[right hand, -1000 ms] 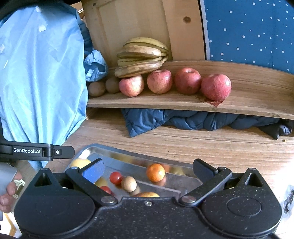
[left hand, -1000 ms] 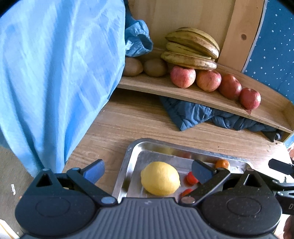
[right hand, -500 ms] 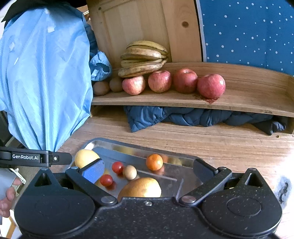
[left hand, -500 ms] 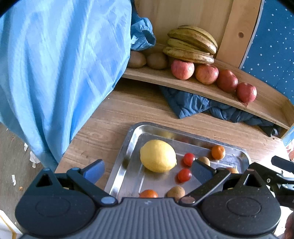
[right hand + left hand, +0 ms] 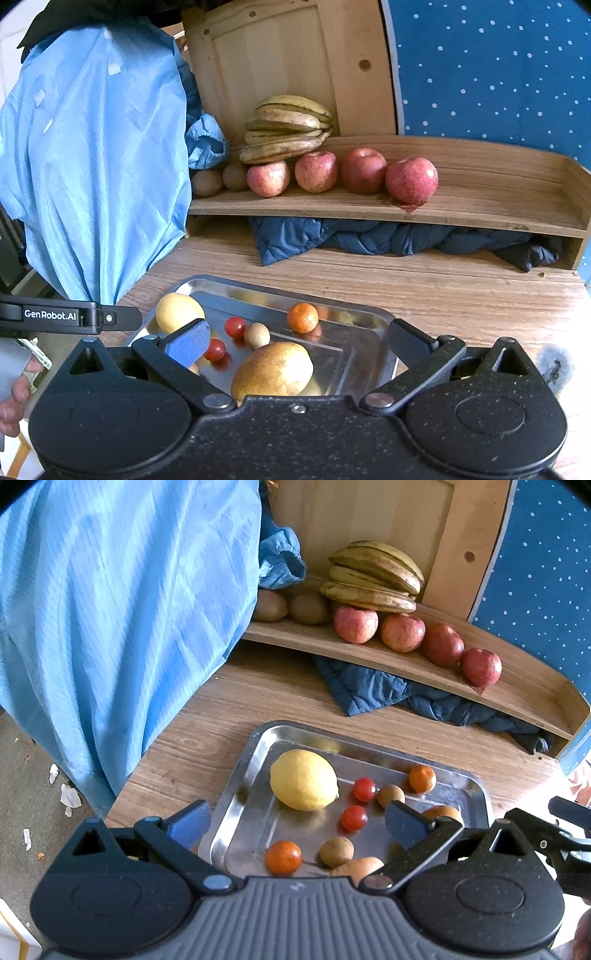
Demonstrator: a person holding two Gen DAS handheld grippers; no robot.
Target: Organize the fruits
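A wooden table [image 5: 443,291] sits in front of a blue wall with white dots [image 5: 498,74]. My left gripper [image 5: 295,821] is wide open and holds nothing. It hangs over the near end of a shiny metal tray [image 5: 255,746]. My right gripper [image 5: 295,341] is wide open too and holds nothing, and it hangs over the same tray [image 5: 369,314].

In the tray lies a big yellow lemon [image 5: 303,780]. Beside it are two little red tomatoes [image 5: 365,789], two small orange fruits [image 5: 422,778] and two small round brown fruits [image 5: 336,851]. A yellow-brown pear [image 5: 272,370] lies right under my right gripper, between its fingers.

Farther back is a wooden shelf [image 5: 480,206]. Four red apples [image 5: 412,180] stand in a row on it. A pile of brown-spotted bananas [image 5: 288,129] rests behind the left apples. Two brown kiwis [image 5: 207,182] sit at the left end. A dark blue cloth [image 5: 369,236] is stuffed under the shelf. A light blue cloth [image 5: 110,609] hangs on the left.
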